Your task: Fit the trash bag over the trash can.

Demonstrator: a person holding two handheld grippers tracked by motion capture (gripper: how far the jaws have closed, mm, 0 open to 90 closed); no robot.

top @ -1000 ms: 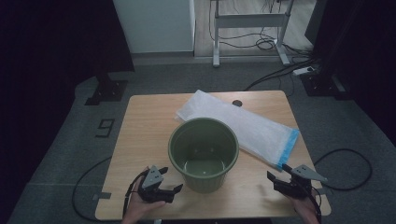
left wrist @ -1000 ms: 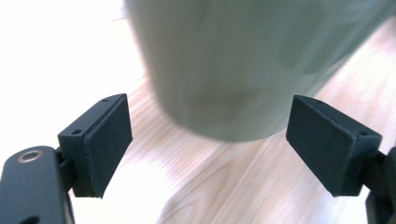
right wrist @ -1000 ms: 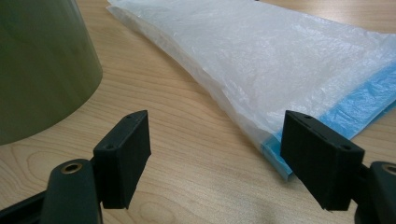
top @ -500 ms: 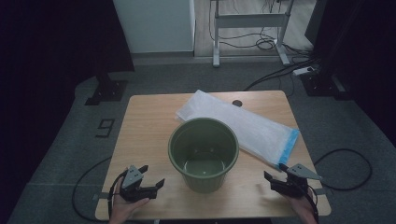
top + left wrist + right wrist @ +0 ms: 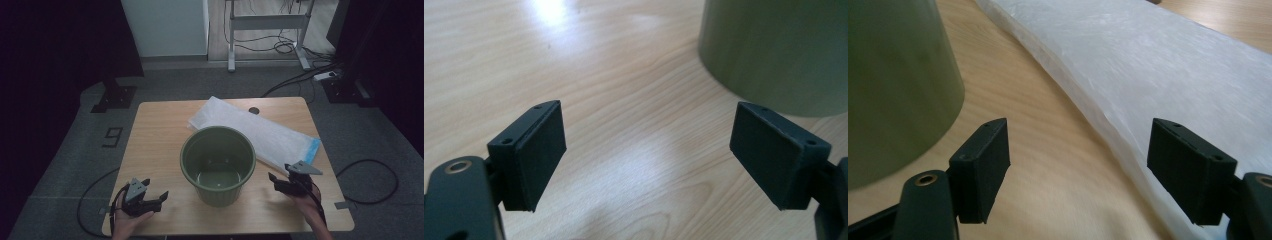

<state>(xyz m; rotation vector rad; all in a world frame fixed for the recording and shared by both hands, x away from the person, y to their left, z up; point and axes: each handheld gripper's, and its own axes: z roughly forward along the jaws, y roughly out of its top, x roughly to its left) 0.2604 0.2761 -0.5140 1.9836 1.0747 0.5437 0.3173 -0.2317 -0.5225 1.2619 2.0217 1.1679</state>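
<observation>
An empty green bucket (image 5: 218, 162) stands upright near the middle front of the wooden table (image 5: 155, 135). Behind it and to its right lies a flat white plastic bag (image 5: 260, 131) with a blue edge. My left gripper (image 5: 159, 197) hovers at the table's front left corner, open and holding nothing; the bucket's wall (image 5: 774, 50) rises ahead to the upper right between its pads (image 5: 539, 155). My right gripper (image 5: 272, 181) is open at the front right, beside the bucket (image 5: 893, 85), with the bag (image 5: 1158, 65) ahead of it.
A small dark round spot (image 5: 254, 110) sits on the table behind the bag. Cables (image 5: 367, 172) trail on the grey floor to the right and left. A metal stand (image 5: 265, 22) and a white panel (image 5: 165, 25) are beyond the table.
My left gripper has drawn back toward the front left corner of the table, away from the bucket. The right gripper has shifted slightly left toward the bucket.
</observation>
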